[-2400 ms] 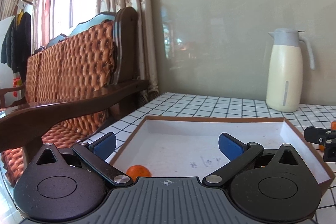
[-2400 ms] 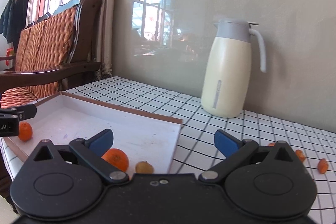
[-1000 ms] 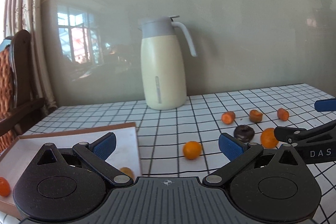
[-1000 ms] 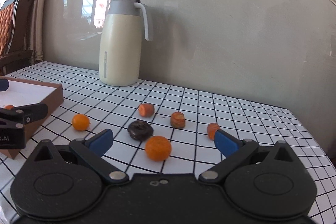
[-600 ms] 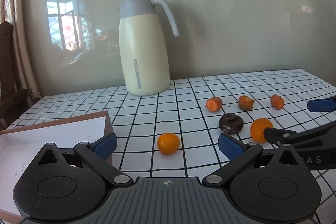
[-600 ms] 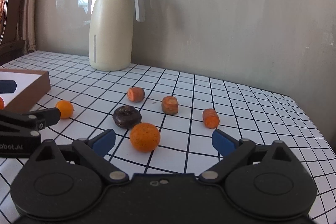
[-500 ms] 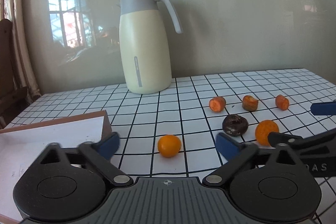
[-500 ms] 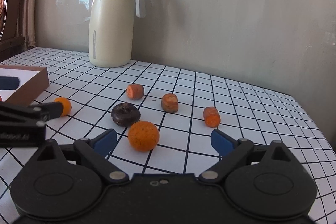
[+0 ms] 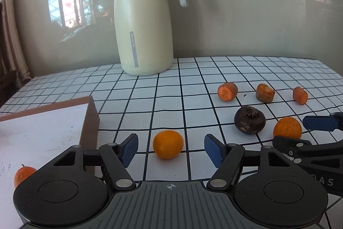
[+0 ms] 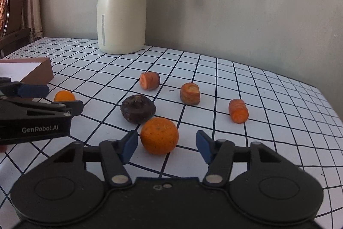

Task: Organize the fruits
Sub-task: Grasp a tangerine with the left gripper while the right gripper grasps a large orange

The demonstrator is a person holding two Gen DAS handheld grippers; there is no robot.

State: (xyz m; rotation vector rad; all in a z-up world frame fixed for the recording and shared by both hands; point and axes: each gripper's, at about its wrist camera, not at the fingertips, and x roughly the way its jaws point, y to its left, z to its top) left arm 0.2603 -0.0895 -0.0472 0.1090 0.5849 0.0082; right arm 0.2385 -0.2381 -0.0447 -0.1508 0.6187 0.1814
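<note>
My left gripper (image 9: 170,150) is open with a small orange (image 9: 168,144) lying on the table between its blue pads, untouched. My right gripper (image 10: 165,146) is open around a larger orange (image 10: 159,135), also resting on the table. A dark purple fruit (image 10: 138,108) lies just behind that orange. Three carrot chunks (image 10: 149,80) (image 10: 190,93) (image 10: 238,111) lie farther back. The brown-sided tray (image 9: 91,119) with a white floor stands at the left and holds a small orange (image 9: 23,174).
A cream thermos jug (image 9: 144,20) stands at the back by the wall. The table has a white grid-pattern cloth (image 9: 171,89). A wooden chair (image 10: 12,3) stands beyond the table's left end. Each gripper shows at the edge of the other's view.
Both grippers swung right from the tray toward the loose fruit and moved closer and lower. Their jaws have narrowed and now flank one orange each.
</note>
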